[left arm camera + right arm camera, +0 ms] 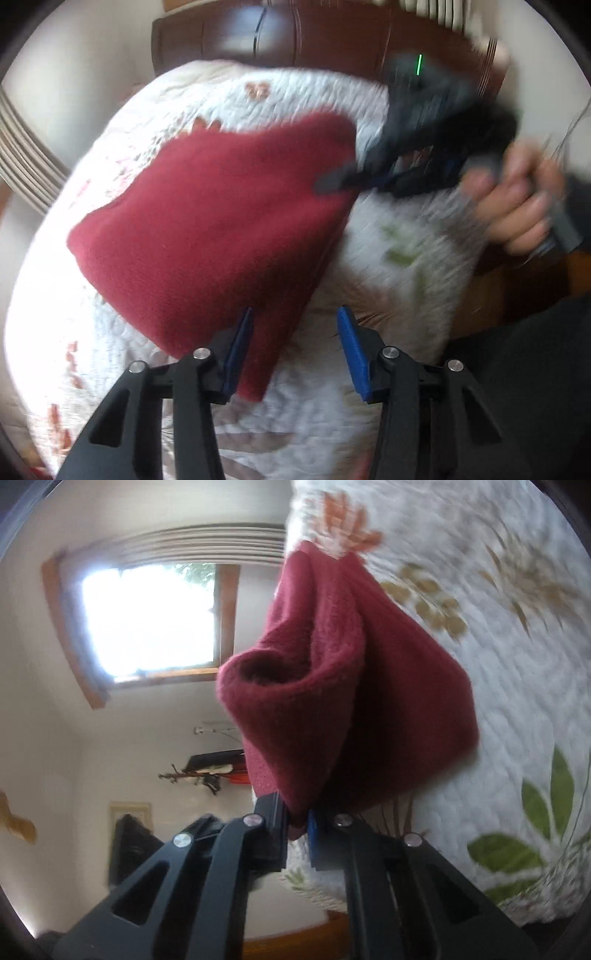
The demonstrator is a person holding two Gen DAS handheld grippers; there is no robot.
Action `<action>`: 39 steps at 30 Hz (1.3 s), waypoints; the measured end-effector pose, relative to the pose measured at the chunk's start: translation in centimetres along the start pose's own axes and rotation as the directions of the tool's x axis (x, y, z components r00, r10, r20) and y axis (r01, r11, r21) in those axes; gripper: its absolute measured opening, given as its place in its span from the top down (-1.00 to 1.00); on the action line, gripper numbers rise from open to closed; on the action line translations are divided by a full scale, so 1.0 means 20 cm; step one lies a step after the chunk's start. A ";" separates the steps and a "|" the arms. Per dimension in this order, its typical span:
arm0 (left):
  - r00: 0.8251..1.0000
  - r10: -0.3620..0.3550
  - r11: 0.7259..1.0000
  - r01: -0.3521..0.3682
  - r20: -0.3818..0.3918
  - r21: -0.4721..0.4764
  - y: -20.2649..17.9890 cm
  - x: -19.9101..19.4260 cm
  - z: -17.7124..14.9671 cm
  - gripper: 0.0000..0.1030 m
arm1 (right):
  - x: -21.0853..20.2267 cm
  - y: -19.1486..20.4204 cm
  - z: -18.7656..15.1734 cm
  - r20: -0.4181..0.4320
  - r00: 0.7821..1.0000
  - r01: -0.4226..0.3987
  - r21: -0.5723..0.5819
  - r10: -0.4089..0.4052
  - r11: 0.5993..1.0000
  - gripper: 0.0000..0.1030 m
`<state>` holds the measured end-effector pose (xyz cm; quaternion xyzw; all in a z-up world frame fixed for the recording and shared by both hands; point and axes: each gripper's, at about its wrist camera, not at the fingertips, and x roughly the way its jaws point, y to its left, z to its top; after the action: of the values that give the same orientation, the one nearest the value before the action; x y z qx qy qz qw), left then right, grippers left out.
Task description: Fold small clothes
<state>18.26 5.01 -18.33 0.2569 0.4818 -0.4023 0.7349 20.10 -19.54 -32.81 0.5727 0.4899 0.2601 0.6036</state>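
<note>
in the left wrist view the left gripper [295, 347] sits nearest, its blue-padded fingers [351, 343] spread apart with nothing between them; the left pad lies just at the near corner of the red garment [221, 221] without pinching it. the garment, a dark red fleecy piece of small clothing, lies on the white quilted bedspread [129, 122] with orange and green leaf prints, one corner pointing toward the camera and its far right corner lifted. beyond it on the right, blurred, the right gripper [334, 182] reaches in at that lifted corner, held by a person's hand [517, 206]. a dark wooden headboard [332, 37] stands behind the bed.

in the right wrist view the right gripper [297, 821] has its fingers closed together on a fold of the red garment [332, 701], which bunches up from the clamp and hangs in a loose pouch over the bedspread [498, 646]. farther off, a bright window [147, 624] with a wooden frame shows on the pale wall [55, 738].
</note>
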 end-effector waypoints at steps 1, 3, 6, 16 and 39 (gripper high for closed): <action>0.999 -0.029 0.999 0.030 0.017 -0.028 0.02 -0.03 0.02 0.02 | 0.03 -0.06 0.01 -0.013 1.000 0.023 0.025 -0.023 0.999 0.87; 0.995 -0.088 0.990 0.093 0.056 -0.103 0.11 -0.05 0.07 -0.09 | 0.10 -0.17 0.05 -0.049 0.992 0.119 0.026 -0.118 0.993 0.84; 0.994 -0.087 0.979 0.097 0.066 -0.177 0.25 0.05 0.12 -0.14 | 0.08 -0.08 0.07 -0.032 0.991 0.130 -0.070 -0.132 0.989 0.59; 0.997 -0.076 0.981 0.074 -0.003 -0.178 0.31 0.26 0.07 -0.30 | -0.14 0.44 0.17 0.161 0.927 0.371 -0.529 -0.339 0.763 0.16; 0.994 -0.107 0.983 0.103 -0.019 -0.155 0.20 0.26 0.06 -0.41 | 0.15 0.30 0.79 -0.036 0.929 0.309 -0.467 -0.367 0.828 0.15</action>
<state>23.30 4.40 -22.53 0.1793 0.5341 -0.3987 0.7236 36.80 -22.66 -30.14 0.3026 0.5458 0.2910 0.7252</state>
